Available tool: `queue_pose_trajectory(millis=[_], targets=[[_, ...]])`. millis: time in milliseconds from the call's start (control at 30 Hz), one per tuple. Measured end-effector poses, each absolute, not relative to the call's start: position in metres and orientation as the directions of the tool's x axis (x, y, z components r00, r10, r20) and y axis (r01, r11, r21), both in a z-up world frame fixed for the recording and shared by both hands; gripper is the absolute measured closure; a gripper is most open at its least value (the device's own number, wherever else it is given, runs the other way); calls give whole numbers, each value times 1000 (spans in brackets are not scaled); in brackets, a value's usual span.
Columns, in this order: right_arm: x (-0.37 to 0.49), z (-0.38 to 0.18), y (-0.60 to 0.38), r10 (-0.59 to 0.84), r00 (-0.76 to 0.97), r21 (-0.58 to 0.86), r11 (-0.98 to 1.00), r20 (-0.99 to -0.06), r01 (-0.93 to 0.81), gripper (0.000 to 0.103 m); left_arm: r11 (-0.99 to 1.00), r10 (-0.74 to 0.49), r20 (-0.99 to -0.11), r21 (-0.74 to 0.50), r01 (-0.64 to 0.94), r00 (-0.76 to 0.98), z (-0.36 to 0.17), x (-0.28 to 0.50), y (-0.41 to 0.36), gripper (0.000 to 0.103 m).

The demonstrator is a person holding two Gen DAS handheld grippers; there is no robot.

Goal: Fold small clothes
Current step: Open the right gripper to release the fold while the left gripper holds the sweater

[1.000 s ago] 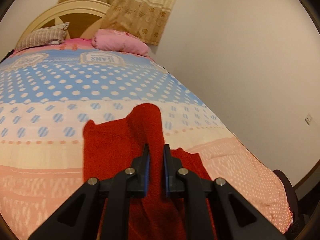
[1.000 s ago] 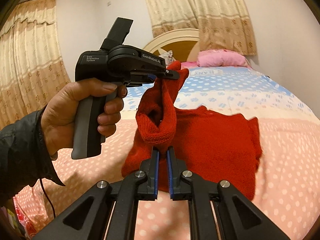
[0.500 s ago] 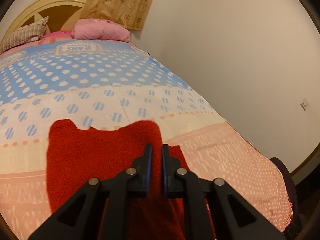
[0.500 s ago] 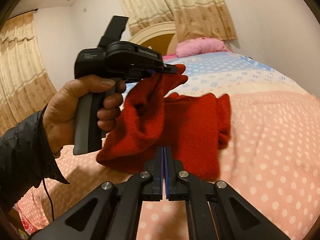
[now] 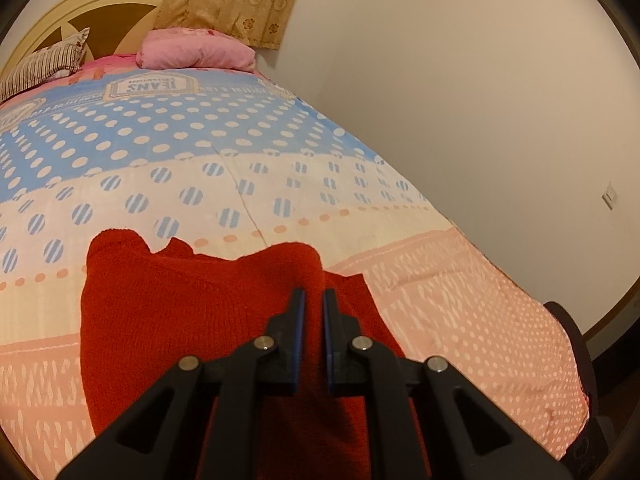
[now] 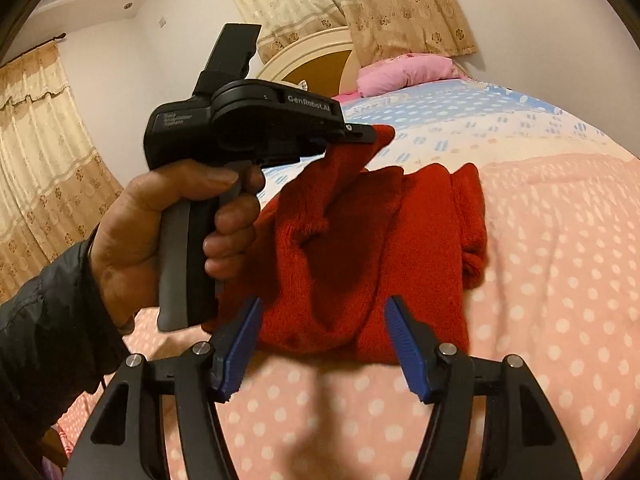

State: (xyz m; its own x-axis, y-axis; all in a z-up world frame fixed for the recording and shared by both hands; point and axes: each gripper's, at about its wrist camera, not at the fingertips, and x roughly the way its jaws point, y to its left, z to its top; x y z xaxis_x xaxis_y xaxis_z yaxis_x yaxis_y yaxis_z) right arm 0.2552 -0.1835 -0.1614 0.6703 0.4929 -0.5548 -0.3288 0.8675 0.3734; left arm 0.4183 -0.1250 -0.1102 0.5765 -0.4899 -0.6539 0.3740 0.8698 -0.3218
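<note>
A small red knitted sweater (image 6: 384,264) lies partly folded on the bed. In the left wrist view my left gripper (image 5: 313,300) is shut on a fold of the red sweater (image 5: 192,312) and holds that edge up above the rest. In the right wrist view the left gripper (image 6: 366,134) shows from the side, held in a hand, with the red cloth hanging from its tip. My right gripper (image 6: 324,312) is open and empty, its blue pads either side of the sweater's near edge without touching it.
The bed has a polka-dot cover, blue at the far end (image 5: 168,132) and pink near me (image 6: 552,320). A pink pillow (image 5: 196,50) and a striped pillow (image 5: 44,66) lie by the headboard. A plain wall (image 5: 480,100) runs along the bed's right side.
My right gripper has opened and let go of the sweater's near edge. The left gripper has carried its held fold further over the sweater and lower.
</note>
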Motion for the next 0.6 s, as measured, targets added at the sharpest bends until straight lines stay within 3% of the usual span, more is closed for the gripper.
queue_pose_trajectory(millis=[233,367,467,567,600], targets=[[269,-175,-186,521,624,443,847,-583,-293,39,919,-335,-769,-139,368,545,-128,420,-148,90],[271,-176,-185,524,615,444,846,-589,-295,39,915,-178,-827,61,399,534,-144,413,-180,75],[271,-178,-184,527,609,442,845,-593,-300,39,900,-80,-830,178,397,552,-153,410,-191,73],[273,-179,-181,523,602,431,849,-603,-306,39,907,-76,-840,166,386,538,-155,413,-190,76],[274,-178,-178,520,599,423,852,-609,-310,39,910,-81,-839,158,383,537,-154,414,-189,89]])
